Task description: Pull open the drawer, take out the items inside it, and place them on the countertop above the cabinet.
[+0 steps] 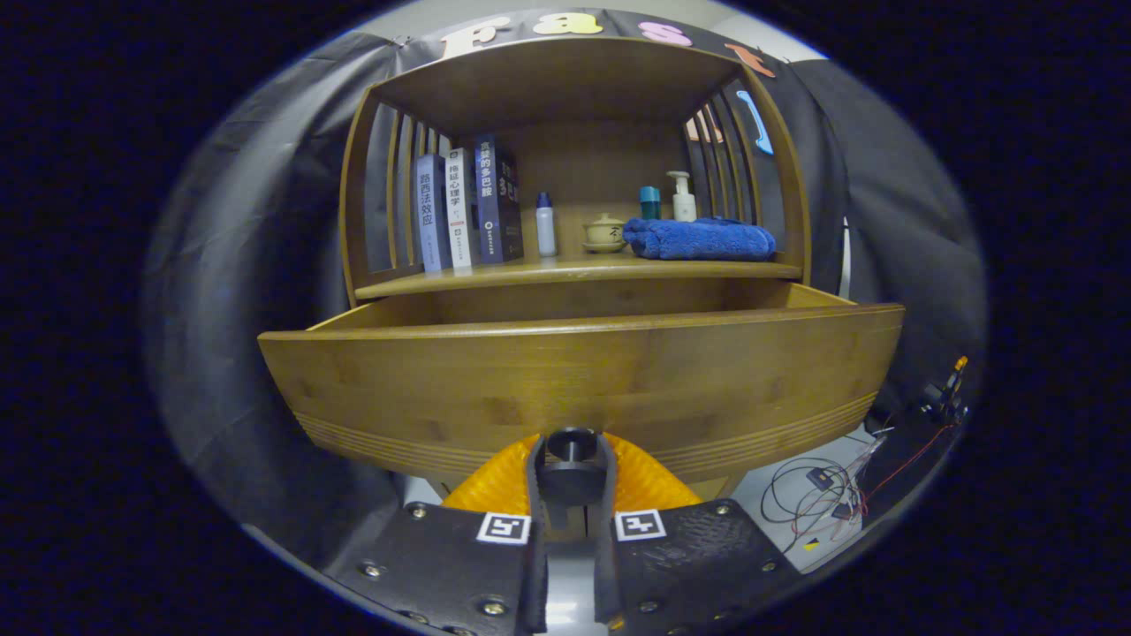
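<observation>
Drawer (pixel 583 371) projects below the surface (pixel 574 268); on it, 3 books (pixel 464 210) left, towel (pixel 698 238) right, bottle (pixel 546 225) between.

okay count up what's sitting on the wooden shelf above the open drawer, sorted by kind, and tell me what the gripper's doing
Upright books: 3
Bottles (white bottle with blue cap, teal-capped bottle, white pump bottle): 3
Small beige lidded pot: 1
Folded blue towel: 1
Total: 8
Gripper: shut on the drawer's dark round knob.

The one view rides on the tool (pixel 571 481), low and very near the drawer (pixel 579 375) front, facing straight at the cabinet (pixel 371 177) and tilted slightly up, so the worktop (pixel 574 269) shows nearly edge-on beyond it.
</observation>
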Available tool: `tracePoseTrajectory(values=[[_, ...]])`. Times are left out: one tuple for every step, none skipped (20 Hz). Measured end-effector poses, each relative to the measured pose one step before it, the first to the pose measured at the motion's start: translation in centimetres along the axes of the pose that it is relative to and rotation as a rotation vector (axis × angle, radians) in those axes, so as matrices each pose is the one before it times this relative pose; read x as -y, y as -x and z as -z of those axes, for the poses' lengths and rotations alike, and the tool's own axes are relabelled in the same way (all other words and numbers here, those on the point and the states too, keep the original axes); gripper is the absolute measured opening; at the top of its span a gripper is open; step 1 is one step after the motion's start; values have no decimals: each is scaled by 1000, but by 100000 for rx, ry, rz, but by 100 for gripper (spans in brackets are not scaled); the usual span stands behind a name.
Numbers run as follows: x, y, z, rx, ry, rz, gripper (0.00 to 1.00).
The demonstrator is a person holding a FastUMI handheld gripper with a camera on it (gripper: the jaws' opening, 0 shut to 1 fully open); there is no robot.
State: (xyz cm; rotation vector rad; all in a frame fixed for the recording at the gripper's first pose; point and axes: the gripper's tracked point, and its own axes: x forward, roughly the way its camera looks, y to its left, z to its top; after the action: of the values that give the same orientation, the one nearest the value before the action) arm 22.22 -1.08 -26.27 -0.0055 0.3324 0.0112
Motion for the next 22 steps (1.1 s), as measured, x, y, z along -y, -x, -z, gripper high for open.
tracePoseTrajectory(values=[[-122,-54,-107,-441,410,-524,21],[-92,-180,-574,1790,915,-521,21],[200,69,274,-741,1391,321,21],[149,-77,-211,211,514,214,21],[82,175,231,-312,593,147,21],[102,-73,-12,21,-106,-70,21],[-220,58,82,-145,-708,-319,21],[-111,53,79,240,-1114,-142,21],[-25,-90,-37,85,-324,322,21],[152,-12,-126,-471,-63,234,21],[-1,50,222,-1277,-871,-477,21],[21,168,128,-2136,-1645,-400,26],[75,151,-472,-20,-1822,-1192,31],[-44,699,-1042,2028,-1737,-437,45],[-304,23,-926,2190,319,-741,58],[-73,445,-1025,1791,2469,769,72],[271,806,-1248,1710,3687,1664,85],[54,486,-1352,1967,3736,585,98],[-196,225,-1339,1820,3196,333,99],[-122,111,-1469,1451,2110,95,99],[-197,164,-1240,1405,1100,-409,99],[-408,99,-1455,1951,1,-1157,99]])
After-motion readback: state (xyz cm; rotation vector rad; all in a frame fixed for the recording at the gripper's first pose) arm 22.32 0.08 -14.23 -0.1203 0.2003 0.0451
